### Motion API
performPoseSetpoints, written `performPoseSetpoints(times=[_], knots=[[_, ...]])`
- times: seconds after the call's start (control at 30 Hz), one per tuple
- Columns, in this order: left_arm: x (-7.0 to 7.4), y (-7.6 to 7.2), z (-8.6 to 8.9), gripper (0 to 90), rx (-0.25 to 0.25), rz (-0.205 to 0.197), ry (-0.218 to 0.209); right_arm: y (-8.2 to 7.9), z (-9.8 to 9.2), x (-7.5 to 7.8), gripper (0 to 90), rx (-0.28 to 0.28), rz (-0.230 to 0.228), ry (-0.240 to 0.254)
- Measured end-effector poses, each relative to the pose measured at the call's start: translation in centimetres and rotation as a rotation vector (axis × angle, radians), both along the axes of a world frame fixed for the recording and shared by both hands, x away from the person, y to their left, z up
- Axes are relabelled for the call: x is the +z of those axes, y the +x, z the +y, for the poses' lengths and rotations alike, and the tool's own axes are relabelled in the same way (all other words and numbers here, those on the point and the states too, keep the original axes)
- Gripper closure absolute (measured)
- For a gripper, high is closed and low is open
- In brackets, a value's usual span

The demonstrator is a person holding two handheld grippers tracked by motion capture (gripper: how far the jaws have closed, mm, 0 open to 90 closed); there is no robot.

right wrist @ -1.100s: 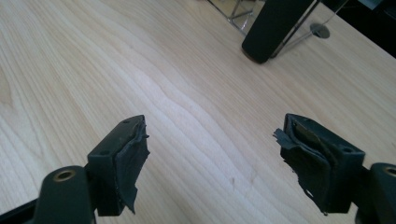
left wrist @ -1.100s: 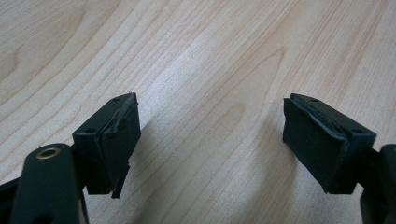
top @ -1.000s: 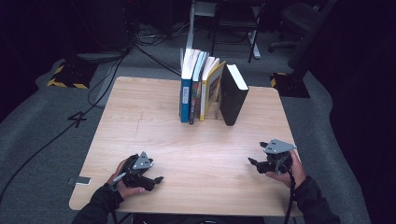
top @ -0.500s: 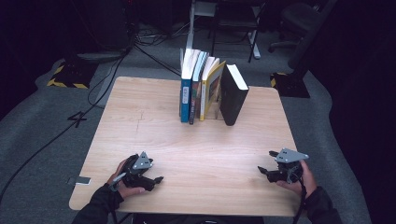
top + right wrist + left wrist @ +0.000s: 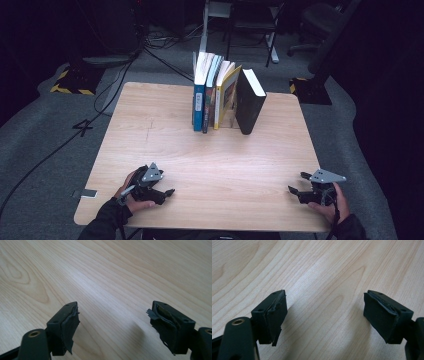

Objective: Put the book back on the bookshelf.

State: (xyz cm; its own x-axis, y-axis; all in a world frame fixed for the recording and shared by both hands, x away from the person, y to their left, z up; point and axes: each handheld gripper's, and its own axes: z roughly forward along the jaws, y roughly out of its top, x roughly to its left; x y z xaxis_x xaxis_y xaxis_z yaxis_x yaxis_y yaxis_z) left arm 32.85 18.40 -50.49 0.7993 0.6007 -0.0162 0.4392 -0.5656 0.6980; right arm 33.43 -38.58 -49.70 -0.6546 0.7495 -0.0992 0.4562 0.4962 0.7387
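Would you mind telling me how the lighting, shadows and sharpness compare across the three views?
High view: the table is evenly lit and fairly sharp, while the surroundings fall into near black. Left gripper view: bright wood, the near jaws slightly soft, a soft shadow beside each. Right gripper view: a pale sheen crosses the wood, and the worn pads cast soft shadows.

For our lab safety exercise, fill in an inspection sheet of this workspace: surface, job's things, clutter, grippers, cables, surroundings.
Surface: wooden table, bare where the hands rest.
Job's things: row of books upright at the far middle; black book at its right end.
Clutter: nothing seen on the table.
Grippers: left gripper and right gripper open, jaws apart with nothing between them, near the table's front edge.
Cables: floor cables beyond the far-left corner.
Surroundings: dark room, grey floor, chair behind.
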Motion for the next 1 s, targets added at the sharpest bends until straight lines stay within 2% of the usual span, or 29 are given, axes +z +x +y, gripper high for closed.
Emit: performPoseSetpoints(times=[0.13,0.2,0.3,1.0], knots=[[0.0,0.0,0.0,19.4,0.002,-0.002,0.000,0.0,-1.1,-0.7,22.9,-0.043,0.016,0.042],[0.0,0.0,0.0,19.4,0.002,0.000,0.000,0.0,-1.5,-0.7,25.7,-0.060,0.021,0.062],[0.0,0.0,0.0,19.5,0.001,-0.003,0.002,0.2,-1.9,-0.7,25.4,-0.078,0.056,0.085],[0.0,0.0,0.1,19.3,0.001,-0.003,0.002,0.4,-1.7,-0.8,21.6,-0.088,0.056,0.075]])
